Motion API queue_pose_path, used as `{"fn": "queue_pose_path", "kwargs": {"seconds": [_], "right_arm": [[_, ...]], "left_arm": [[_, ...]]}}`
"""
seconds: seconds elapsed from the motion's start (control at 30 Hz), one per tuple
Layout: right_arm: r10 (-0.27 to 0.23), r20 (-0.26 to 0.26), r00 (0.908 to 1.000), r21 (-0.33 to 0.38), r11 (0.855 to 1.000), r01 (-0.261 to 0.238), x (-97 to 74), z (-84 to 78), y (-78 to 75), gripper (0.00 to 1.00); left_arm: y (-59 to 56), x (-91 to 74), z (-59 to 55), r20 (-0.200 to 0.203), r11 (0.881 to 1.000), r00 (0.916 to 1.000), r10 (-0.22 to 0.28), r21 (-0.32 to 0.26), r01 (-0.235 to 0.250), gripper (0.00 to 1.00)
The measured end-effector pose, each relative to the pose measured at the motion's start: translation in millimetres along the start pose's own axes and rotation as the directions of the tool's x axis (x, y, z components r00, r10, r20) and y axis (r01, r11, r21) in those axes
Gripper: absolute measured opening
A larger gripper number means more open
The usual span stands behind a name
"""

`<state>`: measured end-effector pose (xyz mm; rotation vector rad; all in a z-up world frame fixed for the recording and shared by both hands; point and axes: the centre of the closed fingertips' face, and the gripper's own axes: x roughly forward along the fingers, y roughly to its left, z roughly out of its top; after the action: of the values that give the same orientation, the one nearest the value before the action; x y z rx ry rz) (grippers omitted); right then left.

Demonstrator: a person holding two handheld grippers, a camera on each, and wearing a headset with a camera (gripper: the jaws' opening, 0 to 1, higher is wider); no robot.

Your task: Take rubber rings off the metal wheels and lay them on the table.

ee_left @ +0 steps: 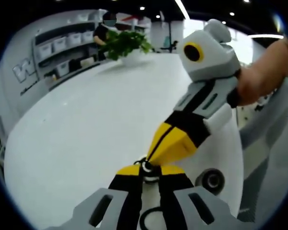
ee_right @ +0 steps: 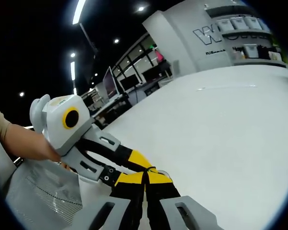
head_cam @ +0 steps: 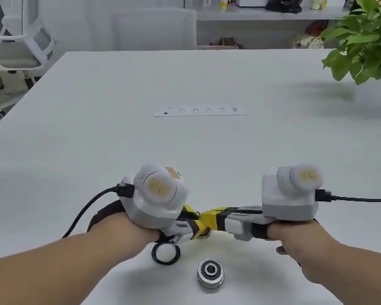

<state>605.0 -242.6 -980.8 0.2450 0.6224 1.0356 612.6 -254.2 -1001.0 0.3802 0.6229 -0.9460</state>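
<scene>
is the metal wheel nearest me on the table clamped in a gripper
No, the metal wheel lies free on the table, with no jaws touching it.

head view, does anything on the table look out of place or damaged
Nothing stands out. A black rubber ring lies flat on the table by the left gripper, a metal wheel sits apart from it, and the right gripper meets the left tip to tip at a small wheel. No damage or spill shows.
</scene>
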Motion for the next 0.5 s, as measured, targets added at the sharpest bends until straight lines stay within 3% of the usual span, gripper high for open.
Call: {"fn": "queue_pose_path", "kwargs": {"seconds": [0.5], "right_arm": [[-0.034, -0.039, 0.9987, 0.019, 0.999, 0.035, -11.7, -17.3, -12.3, 0.00]], "left_arm": [[0.1, -0.1, 1.0, 0.023, 1.000, 0.9997, -0.013, -0.026, 0.013, 0.13]]}}
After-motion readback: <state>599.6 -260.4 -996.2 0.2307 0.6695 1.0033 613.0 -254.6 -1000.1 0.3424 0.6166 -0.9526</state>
